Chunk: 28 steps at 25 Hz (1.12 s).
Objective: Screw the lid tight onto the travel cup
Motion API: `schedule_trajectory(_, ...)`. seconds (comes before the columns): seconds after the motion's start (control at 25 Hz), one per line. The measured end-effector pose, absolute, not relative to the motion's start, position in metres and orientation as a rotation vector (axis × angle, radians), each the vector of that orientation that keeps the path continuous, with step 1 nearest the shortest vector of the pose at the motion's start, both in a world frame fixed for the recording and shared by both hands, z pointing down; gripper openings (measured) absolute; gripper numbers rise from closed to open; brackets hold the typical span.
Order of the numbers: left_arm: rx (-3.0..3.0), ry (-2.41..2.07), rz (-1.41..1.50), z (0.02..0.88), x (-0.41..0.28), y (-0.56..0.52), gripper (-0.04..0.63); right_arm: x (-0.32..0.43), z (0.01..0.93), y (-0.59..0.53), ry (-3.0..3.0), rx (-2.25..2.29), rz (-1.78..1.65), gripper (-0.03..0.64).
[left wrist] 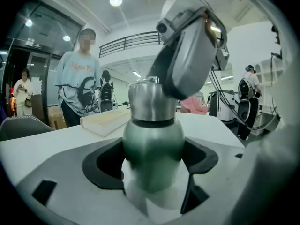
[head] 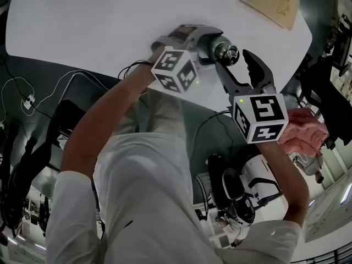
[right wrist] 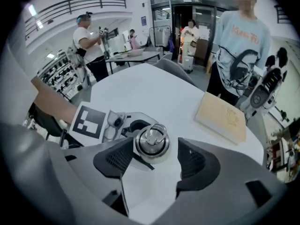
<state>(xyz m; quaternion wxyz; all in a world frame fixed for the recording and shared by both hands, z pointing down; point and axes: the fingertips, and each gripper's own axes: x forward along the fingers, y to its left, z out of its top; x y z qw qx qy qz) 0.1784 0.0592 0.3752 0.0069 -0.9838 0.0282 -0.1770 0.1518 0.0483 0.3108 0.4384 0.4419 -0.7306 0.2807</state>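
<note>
Left tool (left wrist: 152, 182) clamps the travel cup (left wrist: 152, 144), base hidden; right tool (right wrist: 155, 161) gapes round the lid (right wrist: 151, 142), apparently clear.

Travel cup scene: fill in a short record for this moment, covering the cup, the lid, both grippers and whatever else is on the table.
cup: travel cup, green body, clamped between the left gripper's pads
lid: steel lid with a ring on top, seated on the cup; tightness cannot be told
left gripper: shut on the cup body
right gripper: open, jaws either side of the lid, gap at one pad
table: white table
other item: tan flat book or board, far side of the table
</note>
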Motion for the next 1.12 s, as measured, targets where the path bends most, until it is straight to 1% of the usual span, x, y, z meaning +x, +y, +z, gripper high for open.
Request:
schedule_trajectory(0.16, -3.080, 0.082, -0.549, 0.375, 0.178, 0.059, 0.365, 0.144, 0.291, 0.053, -1.905, 0.851, 0.535, 0.264)
schedule_trajectory(0.4, -3.085, 0.072, -0.555, 0.376, 0.179, 0.059, 0.365, 0.136, 0.272, 0.062, -1.998, 0.489, 0.393, 0.264)
schedule_trajectory(0.6, -3.086, 0.055, -0.549, 0.376, 0.178, 0.060, 0.365, 0.131, 0.278, 0.067, -1.956, 0.184, 0.082, 0.265)
schedule_trajectory(0.88, -3.088, 0.046, -0.543, 0.375, 0.178, 0.060, 0.365, 0.130, 0.302, 0.068, -1.744, -0.325, -0.387, 0.265)
schedule_trajectory(1.12, -3.087, 0.052, -0.545, 0.375, 0.177, 0.059, 0.366, 0.132, 0.314, 0.070, -1.663, -0.540, -0.423, 0.264)
